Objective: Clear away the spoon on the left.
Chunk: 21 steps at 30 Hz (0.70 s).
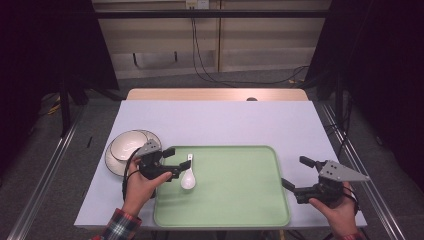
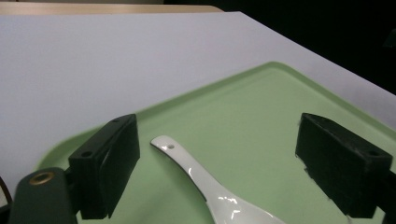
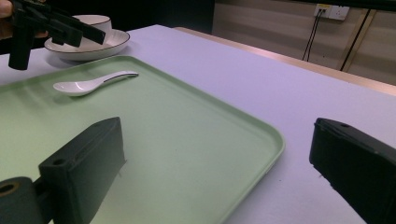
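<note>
At lower left of the high view, the left gripper [image 1: 171,162] stands released over the white ceramic spoon [image 1: 188,177] lying on the green tray [image 1: 240,200]; next, I judge, withdrawing toward the 1 bowl [image 1: 127,145].

A pale tabletop [image 1: 220,120] carries a green tray [image 1: 240,200] at its near middle and a white plate [image 1: 112,162] to the tray's left.

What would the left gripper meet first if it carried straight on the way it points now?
Most likely the white spoon, which lies on the green tray between the open jaws of the left gripper, untouched by either. Beyond its handle the line looks free across the tray, though depth is hard to judge.
</note>
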Each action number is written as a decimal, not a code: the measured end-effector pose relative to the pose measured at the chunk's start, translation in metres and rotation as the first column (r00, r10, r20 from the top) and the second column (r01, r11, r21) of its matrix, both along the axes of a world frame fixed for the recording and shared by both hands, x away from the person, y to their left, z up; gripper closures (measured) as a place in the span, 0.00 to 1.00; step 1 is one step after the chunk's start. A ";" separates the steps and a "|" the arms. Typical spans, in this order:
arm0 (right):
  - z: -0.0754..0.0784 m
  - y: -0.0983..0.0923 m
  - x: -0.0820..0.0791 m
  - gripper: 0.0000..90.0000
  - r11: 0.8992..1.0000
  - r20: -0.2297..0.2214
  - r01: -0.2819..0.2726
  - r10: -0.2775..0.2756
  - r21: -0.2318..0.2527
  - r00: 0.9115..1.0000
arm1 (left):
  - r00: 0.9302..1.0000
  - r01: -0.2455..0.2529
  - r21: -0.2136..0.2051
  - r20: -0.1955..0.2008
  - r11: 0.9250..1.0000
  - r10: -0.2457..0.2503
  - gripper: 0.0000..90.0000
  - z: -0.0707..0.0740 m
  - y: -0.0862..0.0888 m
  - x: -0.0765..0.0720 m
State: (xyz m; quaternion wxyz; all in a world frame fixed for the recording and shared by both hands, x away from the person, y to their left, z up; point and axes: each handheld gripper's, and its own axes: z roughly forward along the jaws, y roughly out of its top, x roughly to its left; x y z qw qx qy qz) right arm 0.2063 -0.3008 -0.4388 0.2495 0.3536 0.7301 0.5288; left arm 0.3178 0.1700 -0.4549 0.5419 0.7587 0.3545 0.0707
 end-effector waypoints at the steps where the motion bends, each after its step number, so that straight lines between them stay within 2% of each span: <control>1: 0.000 0.000 0.000 0.03 1.000 -0.002 0.004 -0.004 0.000 1.000 | 1.000 -0.008 0.006 0.006 1.000 0.008 0.14 0.001 0.000 -0.001; 2: 0.000 -0.001 0.000 0.03 1.000 -0.004 0.000 0.000 0.003 1.000 | 1.000 0.001 0.005 0.005 1.000 -0.001 0.12 0.001 0.000 0.000; 3: 0.000 -0.002 -0.001 0.03 1.000 -0.007 0.003 -0.003 0.002 1.000 | 1.000 -0.013 0.015 0.001 1.000 0.013 0.11 0.002 0.001 0.000; 7: 0.001 -0.003 -0.003 0.03 1.000 0.007 0.010 -0.010 0.008 1.000 | 1.000 -0.019 -0.001 0.017 1.000 0.019 0.08 0.007 0.002 -0.001; 9: 0.001 -0.003 -0.003 0.03 1.000 -0.001 0.013 -0.013 0.012 1.000 | 1.000 -0.006 -0.004 0.019 1.000 0.006 0.07 0.009 0.003 -0.001; 10: 0.001 -0.003 -0.003 0.03 1.000 0.000 0.016 -0.016 0.012 1.000 | 1.000 -0.013 0.008 0.024 1.000 0.013 0.06 0.010 0.003 -0.002; 12: 0.001 -0.004 -0.003 0.03 1.000 -0.001 0.017 -0.017 0.008 1.000 | 1.000 -0.002 0.012 0.025 1.000 0.002 0.05 0.012 0.003 -0.003; 14: 0.001 -0.004 -0.003 0.03 1.000 0.001 0.017 -0.017 0.010 1.000 | 1.000 0.019 -0.008 0.019 1.000 -0.019 0.04 0.012 0.002 -0.004; 17: 0.001 -0.004 -0.003 0.03 1.000 -0.001 0.017 -0.017 0.008 1.000 | 1.000 0.026 0.003 0.017 1.000 -0.026 0.04 0.013 0.000 -0.006; 19: 0.000 -0.004 -0.003 0.03 1.000 -0.001 0.021 -0.021 0.009 1.000 | 0.999 0.042 -0.006 0.019 0.999 -0.042 0.03 0.013 0.000 -0.007; 21: 0.001 -0.004 -0.003 0.03 1.000 -0.001 0.019 -0.019 0.008 1.000 | 0.998 0.050 0.020 0.029 0.999 -0.051 0.03 0.014 0.001 -0.008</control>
